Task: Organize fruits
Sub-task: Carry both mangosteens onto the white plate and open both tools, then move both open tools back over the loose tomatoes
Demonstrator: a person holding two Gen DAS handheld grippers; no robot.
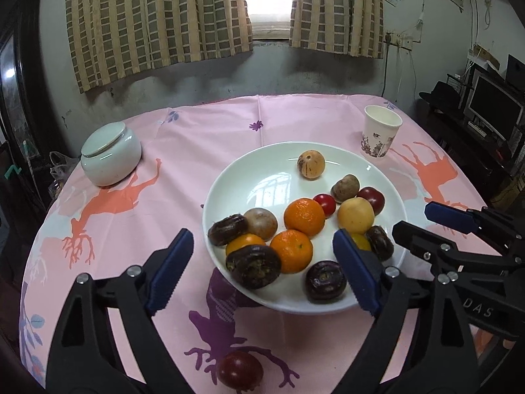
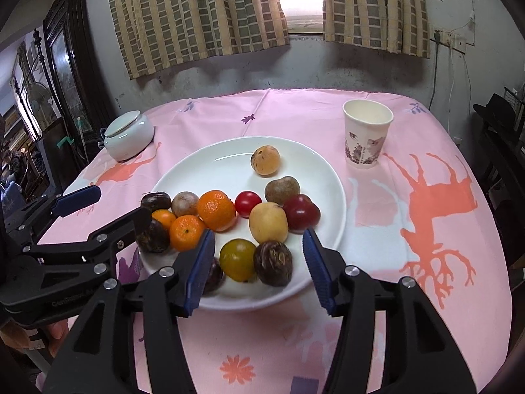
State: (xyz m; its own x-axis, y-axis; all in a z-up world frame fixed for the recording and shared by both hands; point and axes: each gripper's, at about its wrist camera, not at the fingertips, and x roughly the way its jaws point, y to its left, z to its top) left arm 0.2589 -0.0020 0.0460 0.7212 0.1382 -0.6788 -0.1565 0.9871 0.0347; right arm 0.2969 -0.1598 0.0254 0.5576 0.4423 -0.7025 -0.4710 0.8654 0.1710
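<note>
- Fruits fill your white plate (image 1: 229, 177) at the middle of the pink tablecloth (image 1: 203, 138); one red fruit (image 1: 240, 373) lies off the plate on the cloth, close under your left gripper.
- On the plate: two oranges (image 1: 304, 216) side by side, a third orange one (image 1: 244, 242) half hidden behind a dark wrinkled fruit (image 1: 253, 266), and more dark wrinkled ones along the near rim.
- Further back on the plate sit a yellow fruit (image 1: 355, 215), a small red tomato (image 1: 325, 204), a dark red plum (image 1: 372, 199), two brownish fruits, and a speckled tan fruit (image 1: 311, 164) alone near the far rim.
- A yellow-green fruit (image 2: 237, 259) and a dark one (image 2: 273, 263) lie just beside each other between your right gripper's fingers in the right view; whether the pads touch them cannot be told.
- Your left gripper (image 1: 264, 271) hangs spread wide over the plate's near edge, holding nothing.
- Your right gripper (image 2: 259, 267) is also spread, gripping nothing.
- Paper cup (image 1: 380, 136) stands upright to the right behind the plate; its inside cannot be seen.
- Lidded ceramic jar (image 1: 111, 154) stands at the left; its lid hides what is in it.
- One dark fruit (image 2: 213, 277) is mostly hidden behind your right gripper's left finger.
</note>
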